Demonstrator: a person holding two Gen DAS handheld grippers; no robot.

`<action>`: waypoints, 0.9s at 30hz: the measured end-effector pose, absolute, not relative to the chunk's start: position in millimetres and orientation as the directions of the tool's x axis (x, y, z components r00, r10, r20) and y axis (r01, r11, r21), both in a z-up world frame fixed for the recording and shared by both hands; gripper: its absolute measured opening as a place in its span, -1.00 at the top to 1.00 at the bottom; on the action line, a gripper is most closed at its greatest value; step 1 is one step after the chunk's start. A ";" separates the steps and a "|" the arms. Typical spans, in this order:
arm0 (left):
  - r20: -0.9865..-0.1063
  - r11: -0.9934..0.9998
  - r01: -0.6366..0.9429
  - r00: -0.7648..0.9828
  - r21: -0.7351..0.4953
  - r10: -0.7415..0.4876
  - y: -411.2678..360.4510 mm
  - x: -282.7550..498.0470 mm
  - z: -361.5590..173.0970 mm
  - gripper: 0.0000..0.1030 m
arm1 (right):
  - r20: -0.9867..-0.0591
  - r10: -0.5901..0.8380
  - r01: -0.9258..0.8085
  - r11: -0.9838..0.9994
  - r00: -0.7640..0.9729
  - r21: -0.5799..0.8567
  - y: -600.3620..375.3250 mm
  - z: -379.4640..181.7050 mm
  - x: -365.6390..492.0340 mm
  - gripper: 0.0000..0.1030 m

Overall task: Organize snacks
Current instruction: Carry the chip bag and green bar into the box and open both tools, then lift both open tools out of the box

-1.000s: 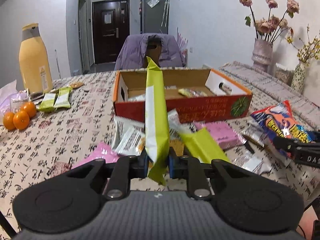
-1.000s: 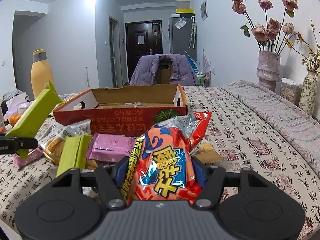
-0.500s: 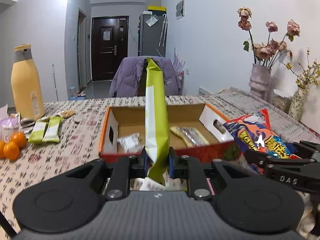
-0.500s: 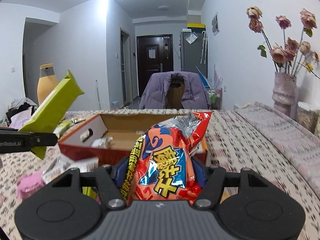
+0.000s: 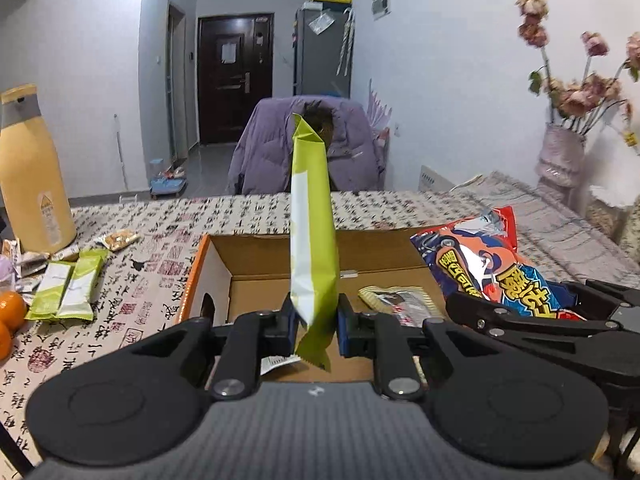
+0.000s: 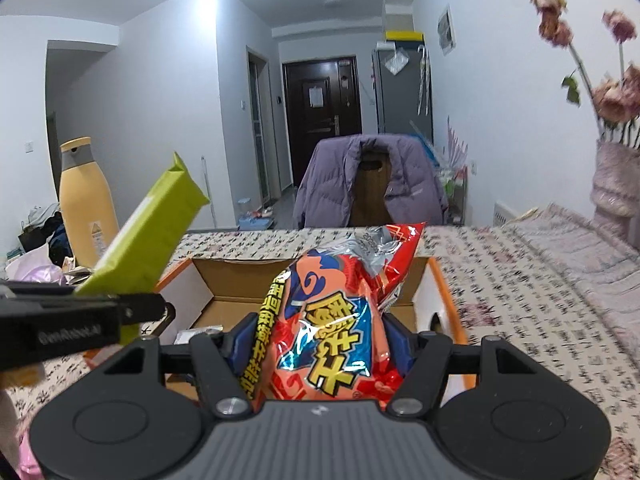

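left gripper (image 5: 314, 330) is clamped tight on a long green snack bar (image 5: 311, 248), pinching it near the bottom end so the bar sticks up almost straight, tilted a touch away from the camera. right gripper (image 6: 320, 344) has its jaws partway apart but squeezed around a puffy red chip bag (image 6: 332, 320), so that one's held too, bag standing up between the pads.

both are hanging over the open cardboard box (image 5: 256, 276) with the orange rim, which sits on the desk (image 5: 132, 264) with the patterned cloth. from the left wrist view the bar is over the left-middle of the box and the chip bag sits over the right end. there's already a dark-and-yellow packet (image 5: 400, 300) lying on the box floor, plus something small and white just under the green bar, can't really tell what.

so imo this is the "carry to box" step basically done, drop-off is next. what it needs: lower both a bit so they're inside the walls, then let go. the tall bar will probably tip over when released, so i'd lay it toward the long side of the box. chip bag is bulky, needs the free right end.

more stuff remains out on the desk, like two green-white packets (image 5: 66, 290) off to the left near the oranges (image 5: 10, 312), so the task is far from finished.
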State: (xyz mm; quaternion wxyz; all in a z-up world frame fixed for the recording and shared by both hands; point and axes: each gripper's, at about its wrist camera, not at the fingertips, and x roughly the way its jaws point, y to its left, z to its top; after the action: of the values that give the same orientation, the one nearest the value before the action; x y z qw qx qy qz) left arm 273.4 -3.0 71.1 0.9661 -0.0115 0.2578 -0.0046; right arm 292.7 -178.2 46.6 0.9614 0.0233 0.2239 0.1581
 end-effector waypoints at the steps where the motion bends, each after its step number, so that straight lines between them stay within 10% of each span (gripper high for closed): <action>1: -0.505 1.000 -0.004 0.863 -0.025 -0.010 -2.0 279.5 68.7 0.63 | -0.432 0.318 -0.292 0.948 0.844 0.128 -176.7 45.0 301.0 -0.24; 10: -0.546 0.997 -0.067 0.837 -0.045 0.032 12.3 305.9 44.9 0.53 | -0.498 0.301 -0.273 0.953 0.813 0.130 -167.5 24.4 330.4 -0.49; 17: -0.495 0.993 -0.115 0.864 -0.023 0.088 19.7 292.0 47.6 -1.00 | -0.489 0.294 -0.259 0.956 0.821 0.140 -175.5 23.6 323.6 -1.00; 27: -0.468 0.992 -0.116 0.880 -0.041 0.083 22.6 268.1 57.6 -1.00 | -0.468 0.287 -0.255 0.958 0.836 0.131 -185.9 34.3 301.7 -1.00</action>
State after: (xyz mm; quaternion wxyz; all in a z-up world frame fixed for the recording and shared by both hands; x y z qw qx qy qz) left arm 268.1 22.6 57.6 0.9689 -0.0337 0.2398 0.0513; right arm 301.7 -185.9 34.3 0.9577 0.0319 0.2488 0.1413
